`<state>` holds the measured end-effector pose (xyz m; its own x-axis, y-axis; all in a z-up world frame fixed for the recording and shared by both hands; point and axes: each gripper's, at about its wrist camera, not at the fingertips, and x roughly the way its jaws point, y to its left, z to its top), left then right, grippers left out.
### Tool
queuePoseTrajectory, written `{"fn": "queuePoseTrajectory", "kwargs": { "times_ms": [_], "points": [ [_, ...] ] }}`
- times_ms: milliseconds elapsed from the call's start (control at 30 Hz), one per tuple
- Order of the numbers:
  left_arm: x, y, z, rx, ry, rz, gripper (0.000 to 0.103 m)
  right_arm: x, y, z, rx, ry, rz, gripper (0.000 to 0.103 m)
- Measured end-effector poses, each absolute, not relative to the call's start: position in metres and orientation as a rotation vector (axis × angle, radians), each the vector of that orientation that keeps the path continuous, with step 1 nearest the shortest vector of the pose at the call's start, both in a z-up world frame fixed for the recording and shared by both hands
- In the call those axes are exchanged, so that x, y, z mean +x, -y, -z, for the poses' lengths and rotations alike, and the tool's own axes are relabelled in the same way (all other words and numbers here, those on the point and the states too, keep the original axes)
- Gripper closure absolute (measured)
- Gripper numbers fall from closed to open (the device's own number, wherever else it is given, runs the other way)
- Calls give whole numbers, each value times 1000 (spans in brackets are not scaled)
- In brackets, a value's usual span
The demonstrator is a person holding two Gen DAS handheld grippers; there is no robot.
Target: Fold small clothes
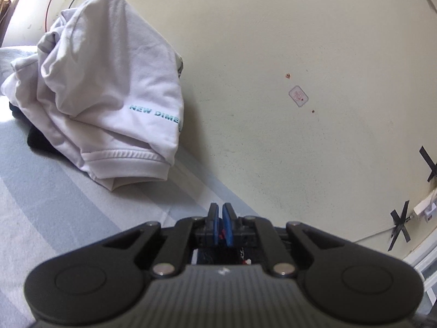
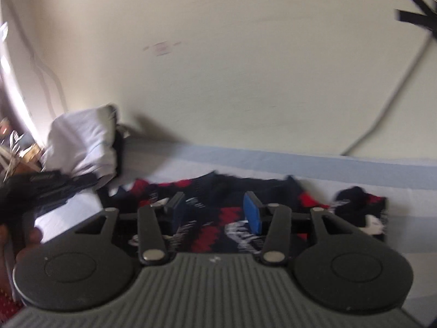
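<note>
The white garment (image 1: 109,82) at ten o'clock is soft matt knit cloth with a ribbed hem, the striped bedsheet (image 1: 54,205) a matt weave, the wall (image 1: 273,54) smooth matt paint, and the left gripper (image 1: 220,213) matt black plastic with blue pads (image 1: 226,224).

The right wrist view is motion-blurred: print on the dark garment (image 2: 218,218) is unreadable. The white shirt (image 1: 109,82) hides most of a dark item (image 1: 38,142) beneath it; its lettering (cut by a fold) reads only "NEW DIME". Frame edges crop the tape crosses (image 1: 430,166).
</note>
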<state>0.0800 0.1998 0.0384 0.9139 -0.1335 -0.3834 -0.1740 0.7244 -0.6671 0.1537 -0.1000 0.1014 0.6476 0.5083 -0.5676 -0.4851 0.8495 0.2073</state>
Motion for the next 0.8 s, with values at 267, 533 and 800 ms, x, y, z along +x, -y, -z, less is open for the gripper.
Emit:
{"fn": "queuePoseTrajectory", "kwargs": {
  "times_ms": [267, 533, 800],
  "points": [
    [72, -223, -43, -794, -410, -116, 96, 163, -54, -74, -189, -695, -661, 50],
    [64, -259, -40, -926, -400, -201, 96, 156, -53, -107, 219, -707, -760, 95],
    [70, -251, -36, -902, -424, -160, 96, 154, -13, -125, 326, -621, -718, 95]
  ]
}}
